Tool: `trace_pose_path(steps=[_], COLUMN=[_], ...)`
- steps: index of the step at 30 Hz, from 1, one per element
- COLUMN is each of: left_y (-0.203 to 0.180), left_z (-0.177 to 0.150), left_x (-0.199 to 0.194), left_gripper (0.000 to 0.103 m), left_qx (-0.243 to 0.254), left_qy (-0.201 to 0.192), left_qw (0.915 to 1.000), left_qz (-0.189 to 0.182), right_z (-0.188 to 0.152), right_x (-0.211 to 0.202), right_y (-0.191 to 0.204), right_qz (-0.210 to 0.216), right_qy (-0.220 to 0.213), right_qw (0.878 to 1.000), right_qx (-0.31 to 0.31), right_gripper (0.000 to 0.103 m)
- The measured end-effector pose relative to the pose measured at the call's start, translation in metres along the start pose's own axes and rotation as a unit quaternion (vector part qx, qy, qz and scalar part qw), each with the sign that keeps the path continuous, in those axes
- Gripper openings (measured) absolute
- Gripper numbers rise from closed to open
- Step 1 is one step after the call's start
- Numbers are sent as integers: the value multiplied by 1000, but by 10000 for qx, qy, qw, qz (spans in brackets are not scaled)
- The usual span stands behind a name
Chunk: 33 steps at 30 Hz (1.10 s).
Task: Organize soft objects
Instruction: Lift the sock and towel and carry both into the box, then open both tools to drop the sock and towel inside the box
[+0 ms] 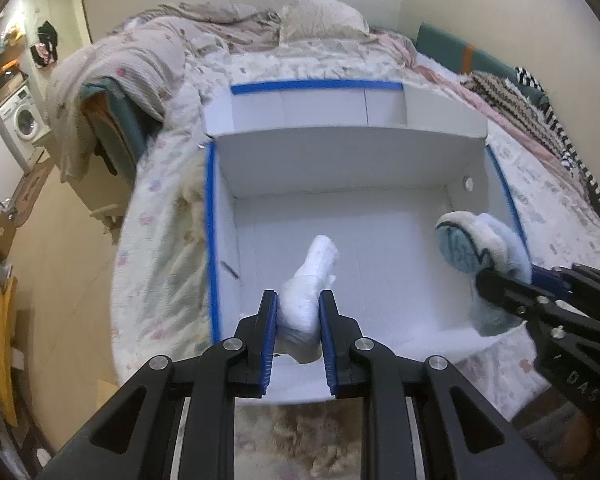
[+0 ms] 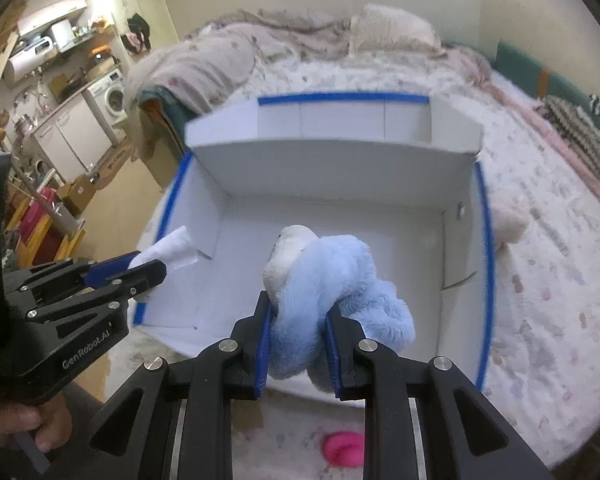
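A white box (image 1: 340,160) with blue-taped edges lies open on the bed; it shows in the right wrist view too (image 2: 340,176). My left gripper (image 1: 298,304) is shut on a white soft object (image 1: 312,280) and holds it over the box's floor. From the right wrist camera that left gripper (image 2: 144,268) and its white soft object (image 2: 172,252) appear over the box's left edge. My right gripper (image 2: 298,312) is shut on a light blue plush toy (image 2: 332,280) with a white end, above the box. The left wrist view shows the same toy (image 1: 480,244) near the box's right wall.
A pink object (image 2: 342,448) lies on the bedspread below the box. A cream plush (image 2: 508,220) rests beside the box's right wall. Rumpled blankets (image 1: 140,64) and a pillow (image 1: 320,20) fill the bed's far end. A washing machine (image 2: 114,96) stands by the far wall.
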<state>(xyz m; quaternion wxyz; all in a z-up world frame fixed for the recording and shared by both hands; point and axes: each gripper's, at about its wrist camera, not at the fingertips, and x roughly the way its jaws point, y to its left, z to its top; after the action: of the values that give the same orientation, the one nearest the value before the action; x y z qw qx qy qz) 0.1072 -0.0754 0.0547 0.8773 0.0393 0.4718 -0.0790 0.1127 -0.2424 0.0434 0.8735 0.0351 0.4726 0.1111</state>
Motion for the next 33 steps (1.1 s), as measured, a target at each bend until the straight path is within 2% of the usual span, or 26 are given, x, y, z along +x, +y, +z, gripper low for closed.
trace_pose_path(steps=[7, 9, 18, 33], left_y=[-9, -9, -13, -10], left_z=[2, -2, -10, -4], left_x=[69, 81, 113, 149], left_gripper=[19, 19, 19, 19], left_qx=[90, -16, 82, 81], left_qy=[501, 626, 900, 1275], left_qw=[9987, 9980, 9959, 9918], left_qz=[46, -66, -16, -28], right_z=[0, -2, -9, -9], right_x=[60, 71, 124, 139], right_y=[-13, -15, -23, -26], right_qz=[-14, 10, 151, 159], right_qy=[542, 657, 1393, 1528], right_qw=[9985, 9977, 9894, 9876], right_qx=[122, 150, 381, 338], right_gripper=[25, 25, 25, 27])
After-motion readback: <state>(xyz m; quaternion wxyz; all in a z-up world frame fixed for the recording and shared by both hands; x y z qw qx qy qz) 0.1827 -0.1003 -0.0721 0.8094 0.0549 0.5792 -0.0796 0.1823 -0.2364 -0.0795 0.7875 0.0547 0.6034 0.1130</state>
